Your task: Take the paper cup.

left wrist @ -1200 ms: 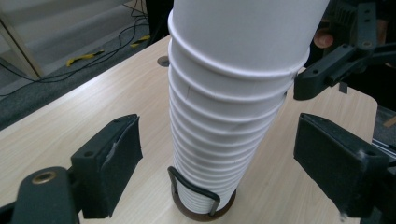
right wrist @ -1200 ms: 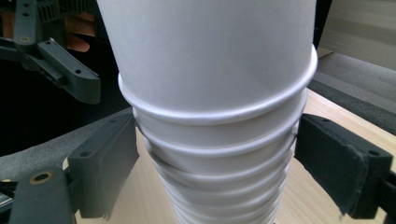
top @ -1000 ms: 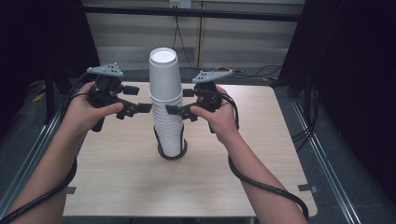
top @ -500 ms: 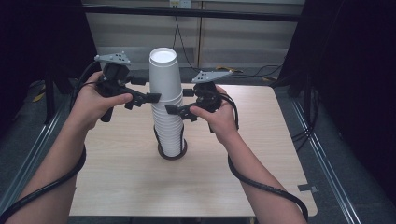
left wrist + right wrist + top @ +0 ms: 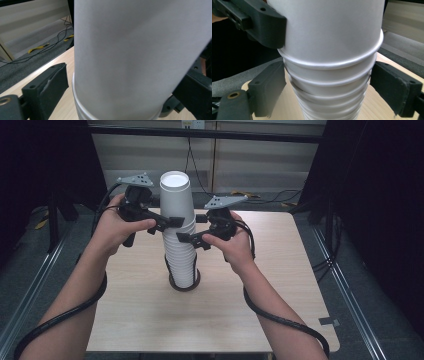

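The left gripper [image 5: 172, 221] sits level against the top cup [image 5: 176, 195] of a tall stack of cups [image 5: 181, 255], its jaws having just been opening; in the left gripper view the cup's white wall stands between them, with a gap showing at the left pad, so nothing is clamped. The left hand [image 5: 116, 226] wraps the handle from behind, wrist raised and forearm running down and out toward the lower left corner of the high view, a black cable [image 5: 60, 317] looped round it.

Across the stack, the right gripper [image 5: 186, 238] comes in level and a little lower, its jaws spread to either side of the nested rims (in the right gripper view both pads stand clear of the cups, not pressing). The right hand [image 5: 234, 245] holds it with the knuckles up, the forearm slanting back to the lower right.

The stack stands upside down and upright on a dark round coaster [image 5: 184, 284] near the middle of the wooden table [image 5: 280, 285], between the two hands, the top cup's flat base facing up.
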Demonstrator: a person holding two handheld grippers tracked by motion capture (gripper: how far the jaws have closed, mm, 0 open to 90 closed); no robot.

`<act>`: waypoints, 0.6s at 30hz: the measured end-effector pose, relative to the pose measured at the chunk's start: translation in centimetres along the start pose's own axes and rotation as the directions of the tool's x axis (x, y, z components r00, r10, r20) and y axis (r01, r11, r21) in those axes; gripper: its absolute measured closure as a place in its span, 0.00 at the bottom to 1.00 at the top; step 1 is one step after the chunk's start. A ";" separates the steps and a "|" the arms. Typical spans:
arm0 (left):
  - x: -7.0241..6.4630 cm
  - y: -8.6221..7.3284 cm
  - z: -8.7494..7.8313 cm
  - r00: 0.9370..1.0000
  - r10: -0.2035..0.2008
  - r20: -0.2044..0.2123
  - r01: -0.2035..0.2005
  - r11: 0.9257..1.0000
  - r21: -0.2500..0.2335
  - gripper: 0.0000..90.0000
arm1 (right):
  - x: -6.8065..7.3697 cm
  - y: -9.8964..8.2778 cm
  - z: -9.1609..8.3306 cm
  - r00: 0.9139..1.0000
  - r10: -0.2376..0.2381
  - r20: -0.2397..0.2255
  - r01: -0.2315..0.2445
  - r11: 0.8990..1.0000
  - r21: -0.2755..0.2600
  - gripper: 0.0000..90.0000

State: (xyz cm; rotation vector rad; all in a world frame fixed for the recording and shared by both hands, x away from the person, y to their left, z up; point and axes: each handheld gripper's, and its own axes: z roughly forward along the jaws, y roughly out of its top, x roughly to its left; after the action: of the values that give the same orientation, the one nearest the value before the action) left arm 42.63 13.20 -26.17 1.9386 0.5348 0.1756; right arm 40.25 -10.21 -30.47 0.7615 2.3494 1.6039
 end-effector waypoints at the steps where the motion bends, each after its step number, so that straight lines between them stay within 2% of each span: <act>1: 0.0 0.0 0.1 1.000 0.002 0.001 -0.002 1.000 -0.001 0.05 | 0.0 0.0 0.0 1.000 -0.001 0.000 0.001 1.000 -0.001 0.14; 7: -0.2 0.1 0.6 1.000 0.027 -0.006 -0.027 0.999 -0.017 0.08 | 0.0 0.0 0.0 1.000 -0.003 0.000 0.003 1.000 -0.004 0.14; 18: -0.4 0.1 0.5 1.000 0.020 -0.016 -0.020 1.000 -0.012 0.09 | 0.1 0.0 -0.1 1.000 -0.012 0.006 0.012 1.000 -0.008 0.14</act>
State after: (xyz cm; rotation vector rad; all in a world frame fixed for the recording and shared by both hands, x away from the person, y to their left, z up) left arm 42.51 12.58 -26.20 1.9327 0.5237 0.2065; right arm 40.16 -10.26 -30.38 0.7484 2.3369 1.6035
